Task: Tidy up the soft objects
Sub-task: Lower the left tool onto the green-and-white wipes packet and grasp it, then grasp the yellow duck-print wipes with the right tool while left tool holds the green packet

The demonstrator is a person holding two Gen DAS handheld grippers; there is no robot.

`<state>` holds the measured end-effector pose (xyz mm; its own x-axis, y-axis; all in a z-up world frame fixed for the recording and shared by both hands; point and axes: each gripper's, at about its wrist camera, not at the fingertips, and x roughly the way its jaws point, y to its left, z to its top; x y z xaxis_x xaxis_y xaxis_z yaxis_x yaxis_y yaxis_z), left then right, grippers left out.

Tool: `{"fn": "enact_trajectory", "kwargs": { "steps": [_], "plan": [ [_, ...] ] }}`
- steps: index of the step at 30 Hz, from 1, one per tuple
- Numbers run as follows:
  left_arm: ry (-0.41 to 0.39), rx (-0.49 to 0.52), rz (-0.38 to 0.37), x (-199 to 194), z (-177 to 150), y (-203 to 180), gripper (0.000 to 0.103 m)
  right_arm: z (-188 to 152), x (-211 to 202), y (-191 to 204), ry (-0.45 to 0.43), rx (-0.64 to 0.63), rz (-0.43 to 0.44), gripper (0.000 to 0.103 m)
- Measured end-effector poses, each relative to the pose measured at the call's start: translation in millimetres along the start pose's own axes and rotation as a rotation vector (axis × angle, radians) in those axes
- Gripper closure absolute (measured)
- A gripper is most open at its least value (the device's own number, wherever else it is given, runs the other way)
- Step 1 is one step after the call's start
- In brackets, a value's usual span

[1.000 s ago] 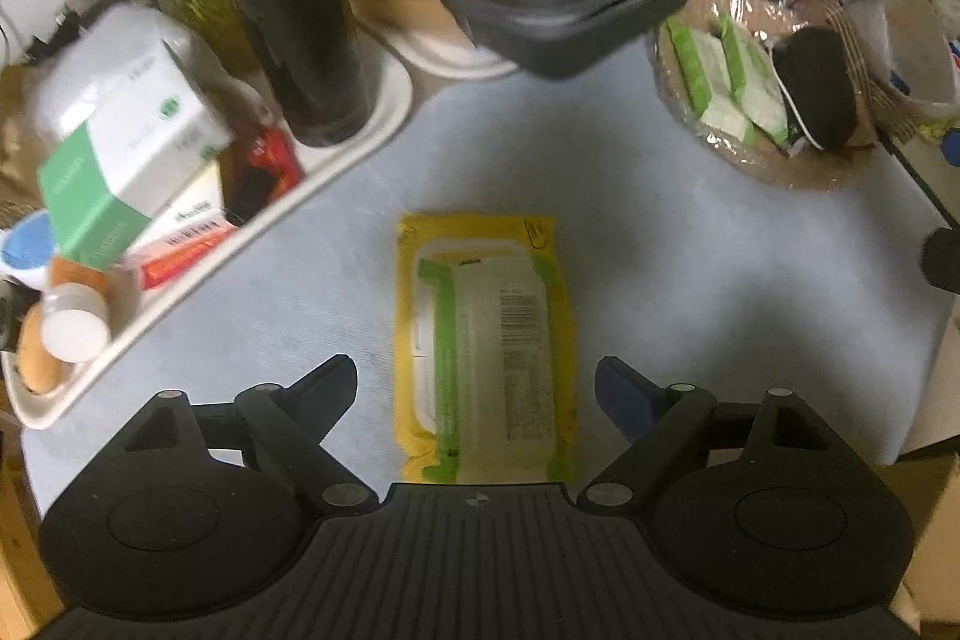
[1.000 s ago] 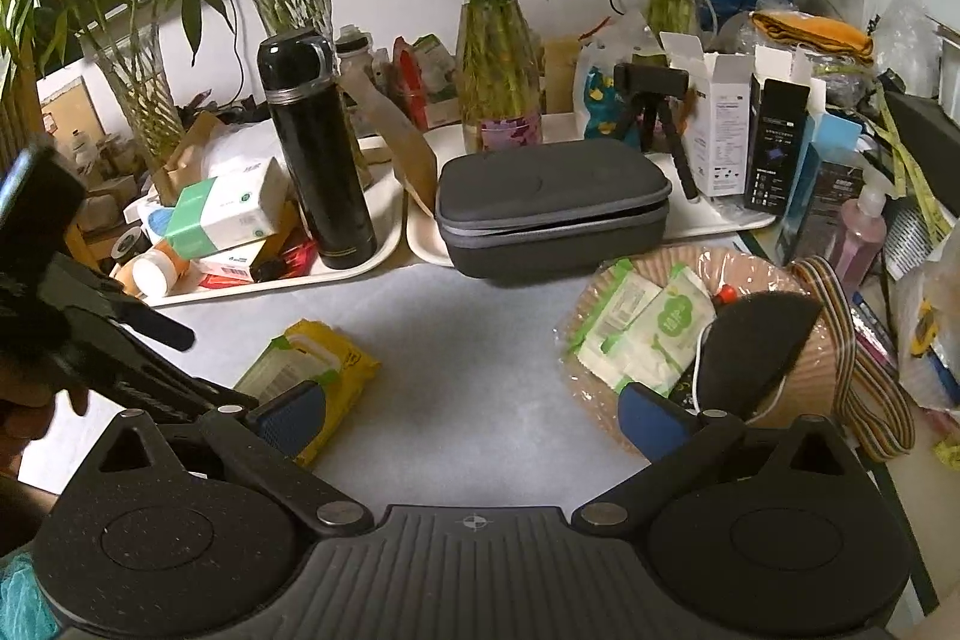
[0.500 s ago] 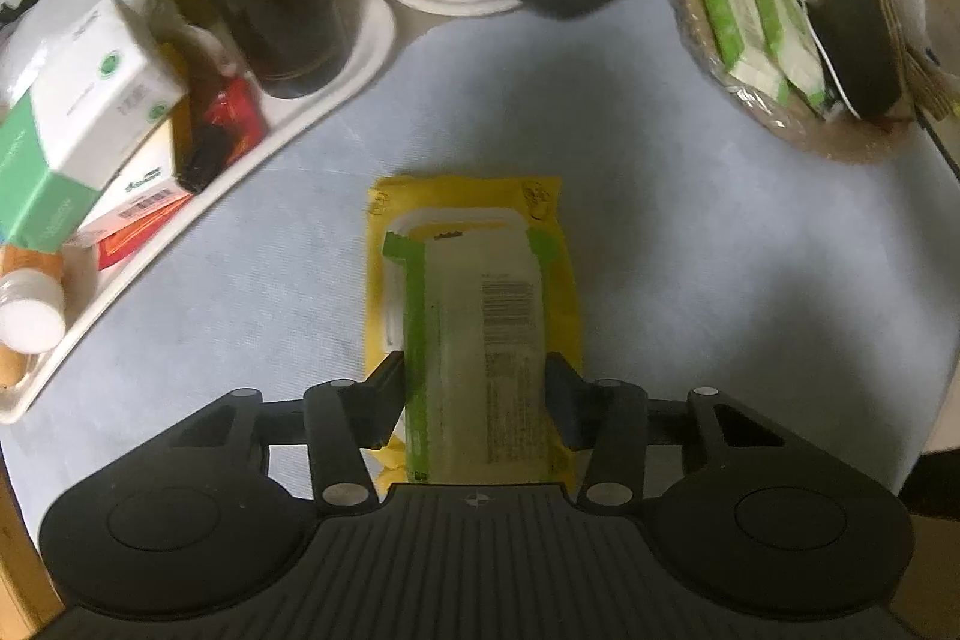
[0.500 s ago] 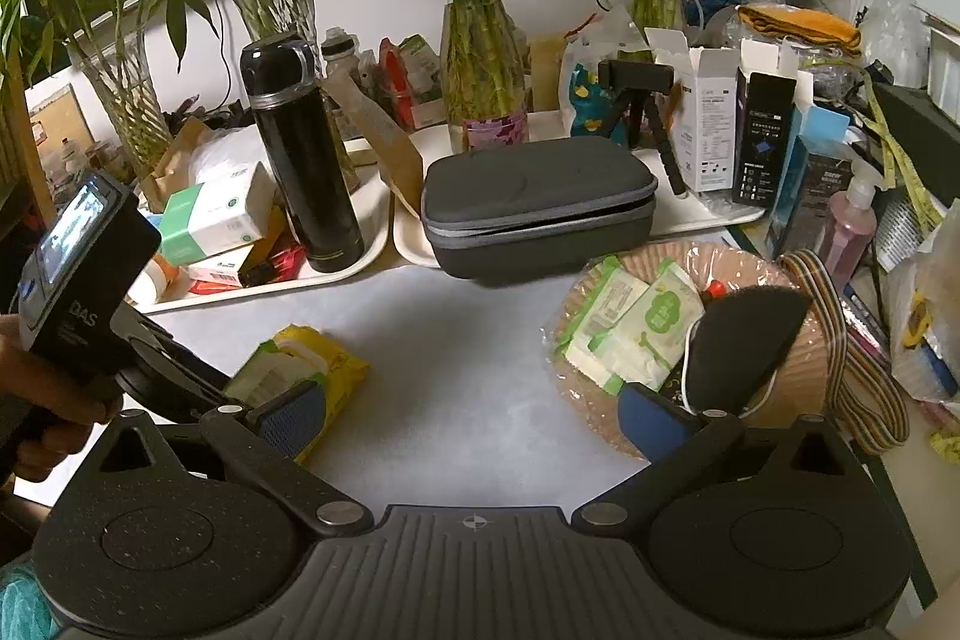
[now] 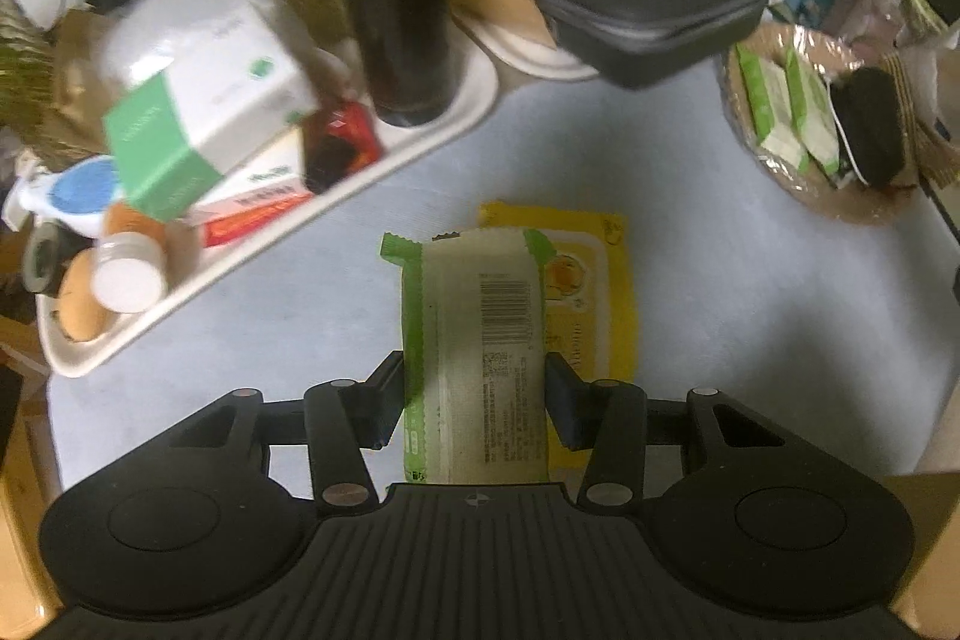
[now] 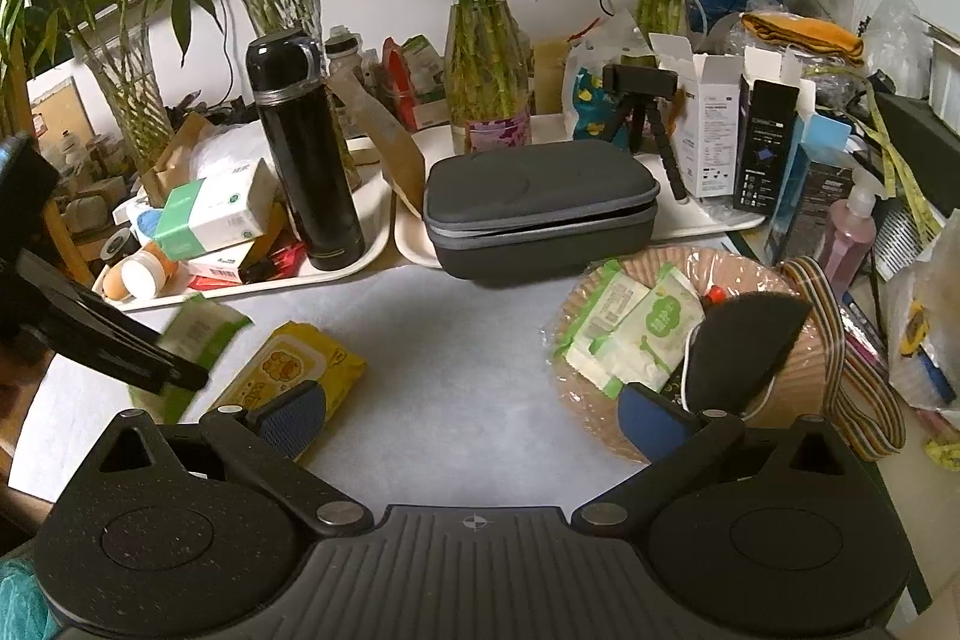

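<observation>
My left gripper (image 5: pixel 474 400) is shut on a green-and-white wipes pack (image 5: pixel 474 334) and holds it lifted above a yellow wipes pack (image 5: pixel 594 274) that lies flat on the table. In the right wrist view the lifted green pack (image 6: pixel 192 334) is at the far left, and the yellow pack (image 6: pixel 288 370) lies beside it. My right gripper (image 6: pixel 474 412) is open and empty above the table's middle. A woven basket (image 6: pixel 774 394) at the right holds two more green wipes packs (image 6: pixel 630 334) and a black pouch (image 6: pixel 738 340).
A white tray (image 5: pixel 258 268) at the left holds boxes, a black thermos (image 6: pixel 303 154) and small bottles. A dark grey zip case (image 6: pixel 534 208) sits on a second tray behind. Vases with bamboo and boxes crowd the back and right edge.
My left gripper closed on the green pack that lay on top of the yellow pack and lifted it up and off. The yellow pack stays on the table. My right gripper has hardly moved.
</observation>
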<state>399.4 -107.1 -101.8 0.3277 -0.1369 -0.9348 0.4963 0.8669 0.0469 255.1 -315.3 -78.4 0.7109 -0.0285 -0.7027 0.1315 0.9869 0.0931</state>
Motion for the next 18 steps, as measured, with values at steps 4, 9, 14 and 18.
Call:
{"fn": "enact_trajectory", "kwargs": {
  "steps": [4, 9, 14, 18],
  "plan": [
    [-0.036, -0.030, 0.011, -11.5, -6.5, 22.0, 0.056, 0.0, -0.3, 0.8, -0.002, -0.004, 0.000, 0.000],
    [-0.047, -0.092, 0.011, -14.5, -22.7, 52.7, 0.056, 0.3, 0.1, 0.1, 0.000, 0.001, -0.004, 0.000],
    [-0.026, -0.122, -0.024, -8.9, -41.0, 63.1, 0.056, 1.1, 2.0, 2.7, 0.004, -0.006, -0.003, 0.000],
    [-0.039, -0.165, -0.055, -12.9, -48.3, 68.9, 0.056, 1.0, 3.3, 5.6, 0.007, -0.010, -0.004, 0.000]
  ]
}}
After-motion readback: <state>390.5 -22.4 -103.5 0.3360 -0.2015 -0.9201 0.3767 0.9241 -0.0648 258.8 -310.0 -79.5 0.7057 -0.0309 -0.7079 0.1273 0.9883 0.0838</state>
